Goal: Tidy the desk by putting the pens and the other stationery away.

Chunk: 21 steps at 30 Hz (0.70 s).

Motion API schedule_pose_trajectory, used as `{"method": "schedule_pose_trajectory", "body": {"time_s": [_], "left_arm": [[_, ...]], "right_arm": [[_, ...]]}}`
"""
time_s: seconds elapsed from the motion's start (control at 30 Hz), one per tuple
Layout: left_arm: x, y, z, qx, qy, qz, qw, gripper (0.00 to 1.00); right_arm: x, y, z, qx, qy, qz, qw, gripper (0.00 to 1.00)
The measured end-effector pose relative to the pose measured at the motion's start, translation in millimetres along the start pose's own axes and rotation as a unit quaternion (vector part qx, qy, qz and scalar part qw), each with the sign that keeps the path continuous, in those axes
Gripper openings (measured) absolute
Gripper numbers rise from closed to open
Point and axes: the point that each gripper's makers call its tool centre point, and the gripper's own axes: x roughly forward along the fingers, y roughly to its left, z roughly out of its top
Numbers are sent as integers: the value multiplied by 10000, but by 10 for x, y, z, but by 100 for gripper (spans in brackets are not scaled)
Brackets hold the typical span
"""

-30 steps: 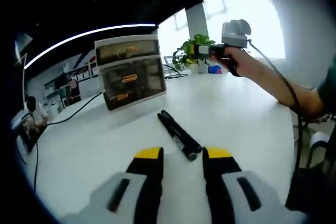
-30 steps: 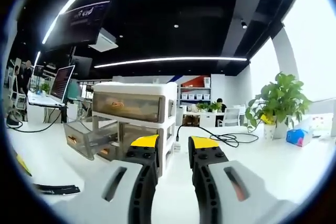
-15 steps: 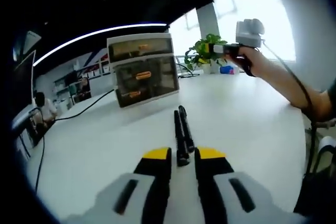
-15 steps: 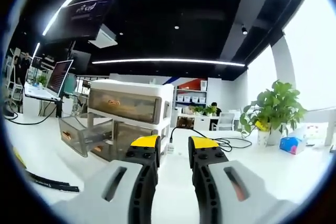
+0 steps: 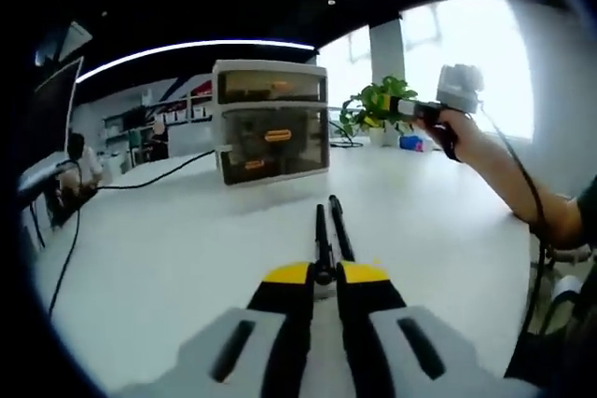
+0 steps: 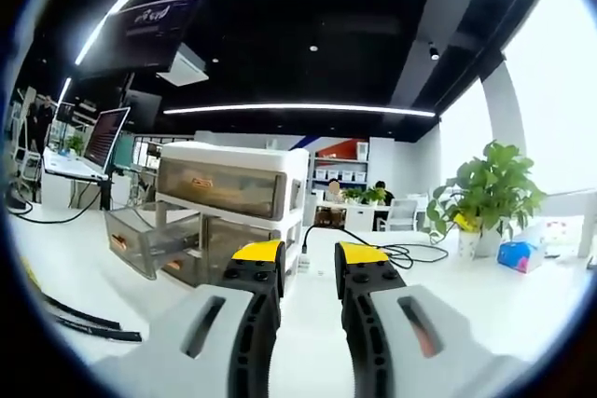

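Left gripper (image 5: 324, 272) low over the white desk (image 5: 168, 249), jaws drawn close around the near ends of two black pens (image 5: 328, 230) that lie side by side, pointing away toward the drawer unit (image 5: 270, 121); whether the pads actually press the pens I cannot tell; desk between pens and drawer unit bare. Drawer unit stands well beyond the pens, a black cable (image 5: 159, 174) running off from its left side; potted plant (image 5: 378, 109) behind it to the right. Right gripper (image 5: 424, 111) held up in a person's hand (image 5: 457, 130), well apart from the pens, near the plant. Right gripper view: right gripper (image 6: 310, 251) jaws parted, nothing between them, facing the drawer unit (image 6: 229, 207); middle drawer (image 6: 154, 240) pulled out toward the left; two black pens (image 6: 84, 319) on the desk at lower left; potted plant (image 6: 480, 198) and a blue packet (image 6: 518, 255) on the right; coiled cable (image 6: 396, 251) behind the jaws.
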Motion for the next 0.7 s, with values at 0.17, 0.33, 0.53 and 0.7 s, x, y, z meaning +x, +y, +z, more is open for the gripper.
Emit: {"method": "schedule_pose_trajectory", "body": {"time_s": [0.17,0.33,0.53,0.7], "left_arm": [[-116,61,169,-578,-395,-102,9975,11],[-207,126,323,-843,-553,-137,9948,11],[-323,235,782,-840,-985,-11,9916,11],[-378,282,1134,-653,-1359,24,9886,11]], "right_arm": [[8,26,-17,21,33,47,10000,25],[5,14,-5,16,12,23,10000,25],[15,47,-43,67,73,91,9999,25],[11,17,-23,40,36,35,10000,25]]}}
